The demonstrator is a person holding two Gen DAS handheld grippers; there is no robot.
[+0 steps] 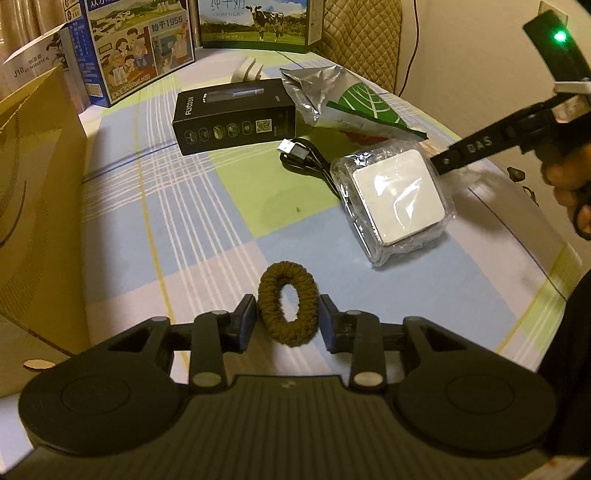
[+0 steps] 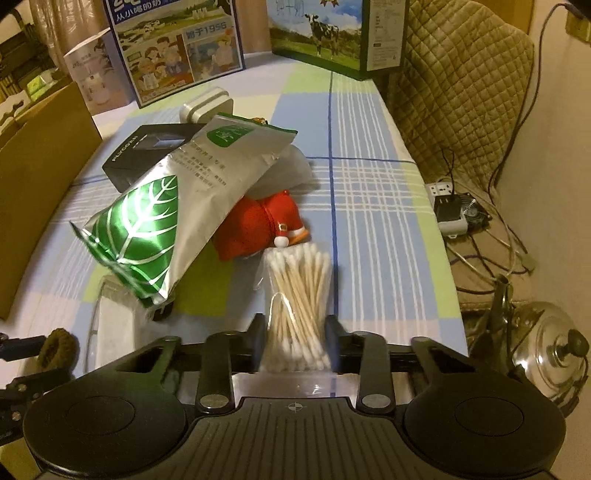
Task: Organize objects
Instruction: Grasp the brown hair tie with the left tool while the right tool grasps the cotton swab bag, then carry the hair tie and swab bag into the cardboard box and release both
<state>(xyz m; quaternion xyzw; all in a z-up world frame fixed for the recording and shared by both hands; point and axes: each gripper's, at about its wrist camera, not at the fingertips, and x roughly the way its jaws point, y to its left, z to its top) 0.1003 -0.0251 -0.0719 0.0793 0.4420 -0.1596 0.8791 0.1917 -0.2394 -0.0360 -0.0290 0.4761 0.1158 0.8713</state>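
My left gripper (image 1: pixel 288 317) is closed around a brown hair scrunchie (image 1: pixel 288 308), its pads touching both sides, low over the checked tablecloth. My right gripper (image 2: pixel 295 339) is shut on a clear bag of cotton swabs (image 2: pixel 299 299). The right gripper also shows at the right edge of the left wrist view (image 1: pixel 476 151), beside a plastic-wrapped white square box (image 1: pixel 397 195). A green and silver leaf pouch (image 2: pixel 162 214) lies over a black box (image 2: pixel 144 155). A red Santa toy (image 2: pixel 262 225) lies beyond the swabs. A black USB cable (image 1: pixel 303 155) lies by the black box (image 1: pixel 232 118).
A brown cardboard box (image 1: pixel 33 206) stands at the left. Milk cartons (image 1: pixel 136 48) and a cow-print carton (image 2: pixel 325 33) stand at the back. A quilted chair (image 2: pixel 461 92), a power strip (image 2: pixel 443 190) and a steel kettle (image 2: pixel 546 354) are off the table's right edge.
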